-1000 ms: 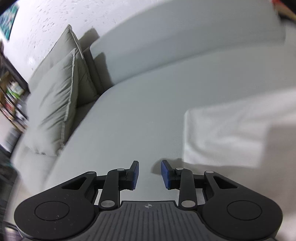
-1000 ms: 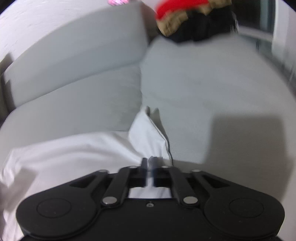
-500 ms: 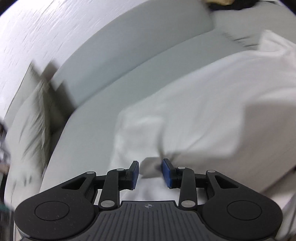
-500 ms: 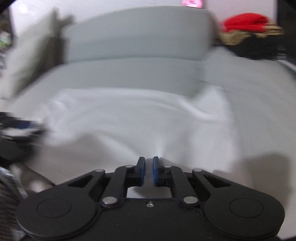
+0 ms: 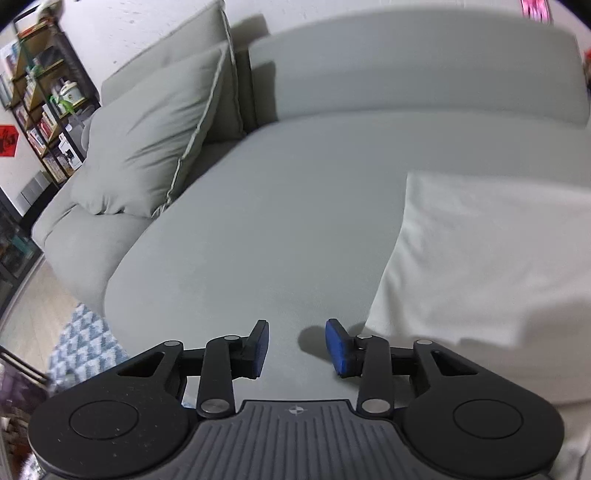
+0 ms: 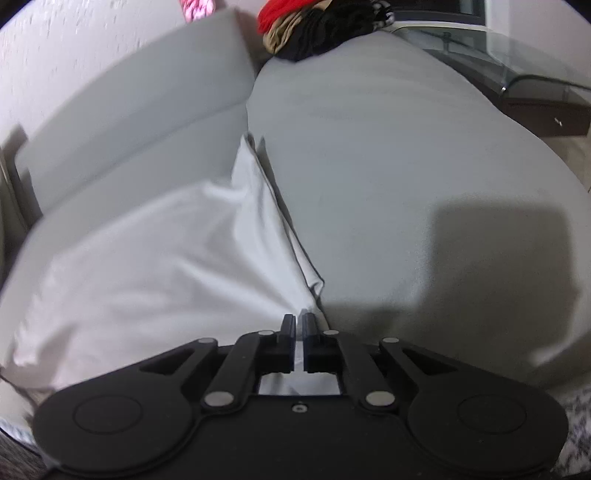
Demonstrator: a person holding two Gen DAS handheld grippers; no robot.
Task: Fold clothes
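Note:
A white garment [image 5: 480, 258] lies spread on a grey sofa seat [image 5: 277, 229]. In the left wrist view it fills the right side, with a straight left edge. My left gripper [image 5: 297, 341] is open and empty, low over the bare seat just left of the garment's near corner. In the right wrist view the garment [image 6: 155, 266] fills the left half, with one ridge of cloth running to its near right corner. My right gripper [image 6: 298, 325] is shut on that corner, pinching white cloth between its fingers.
Two grey cushions [image 5: 155, 140] lean at the sofa's left end, with a bookshelf [image 5: 40, 103] and a blue patterned rug [image 5: 85, 347] beyond. A pile of red, tan and black clothes [image 6: 317, 26] sits at the sofa's far end. A glass table [image 6: 517, 74] stands at right.
My left gripper swung over the garment and back off it to the left, staying open. My right gripper stayed shut on the corner while it swung left and back.

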